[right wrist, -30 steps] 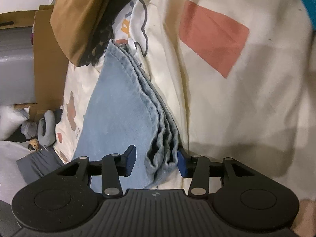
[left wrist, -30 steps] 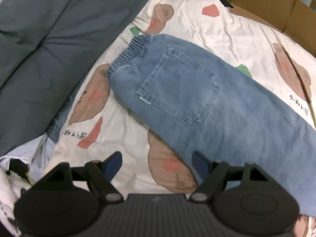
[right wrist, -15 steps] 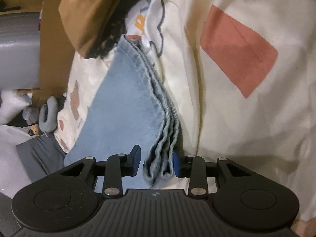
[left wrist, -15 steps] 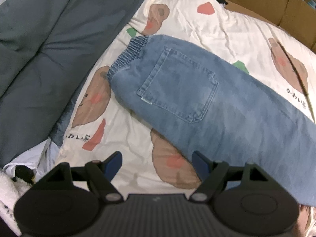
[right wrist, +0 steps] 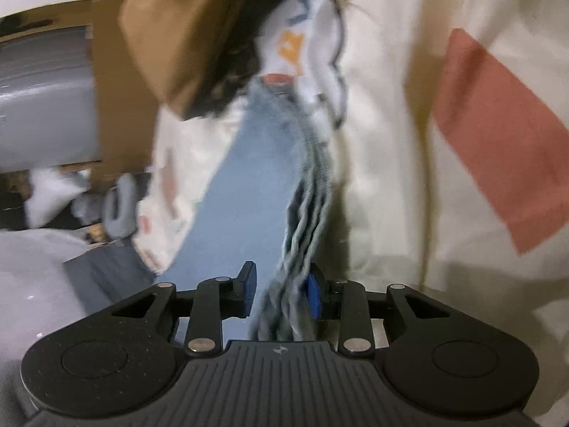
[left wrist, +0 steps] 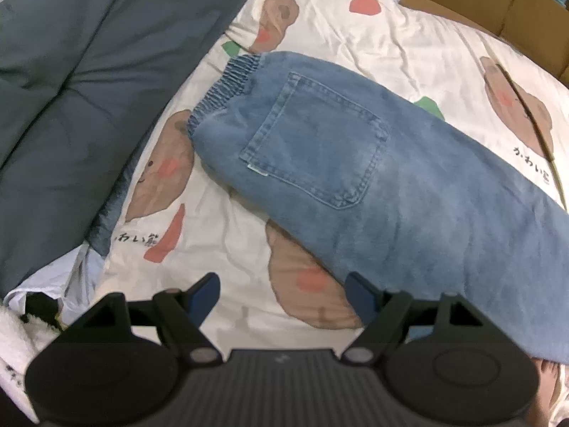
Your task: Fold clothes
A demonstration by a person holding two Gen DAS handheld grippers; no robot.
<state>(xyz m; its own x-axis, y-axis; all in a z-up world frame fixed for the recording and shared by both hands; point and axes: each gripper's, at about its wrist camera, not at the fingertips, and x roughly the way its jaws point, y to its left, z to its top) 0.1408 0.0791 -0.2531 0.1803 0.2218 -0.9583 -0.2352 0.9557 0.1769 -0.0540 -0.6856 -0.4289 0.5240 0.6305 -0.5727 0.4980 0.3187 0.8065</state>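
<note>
Jeans (left wrist: 355, 163): one pair, blue denim, folded lengthwise leg on leg, lying flat on the bed sheet (left wrist: 409, 35). The elastic waistband (left wrist: 224, 89) points toward the grey quilt (left wrist: 71, 89) that runs along the sheet's left edge in the left wrist view. A back pocket (left wrist: 316, 142) faces up. The legs run off toward the lower right of that view.

Bed sheet: cream, printed with brown bears and red and green patches, lightly creased. Cardboard (left wrist: 480, 0) stands beyond its far edge.

Left claw (left wrist: 282, 295): released, jaws spread wide, nothing between them. It hangs above the sheet on the near side of the jeans; the right-hand pad (left wrist: 359, 290) overlaps the edge of the denim in the picture, contact cannot be told.

Right claw (right wrist: 281, 290): grasping the stacked hem layers (right wrist: 306, 213) of the jeans' leg ends, jaws narrowed on the bunched denim with a pad on each side. The right wrist view is blurred. A brown cloth (right wrist: 185, 28) and a white printed garment (right wrist: 302, 42) lie beyond the denim.
</note>
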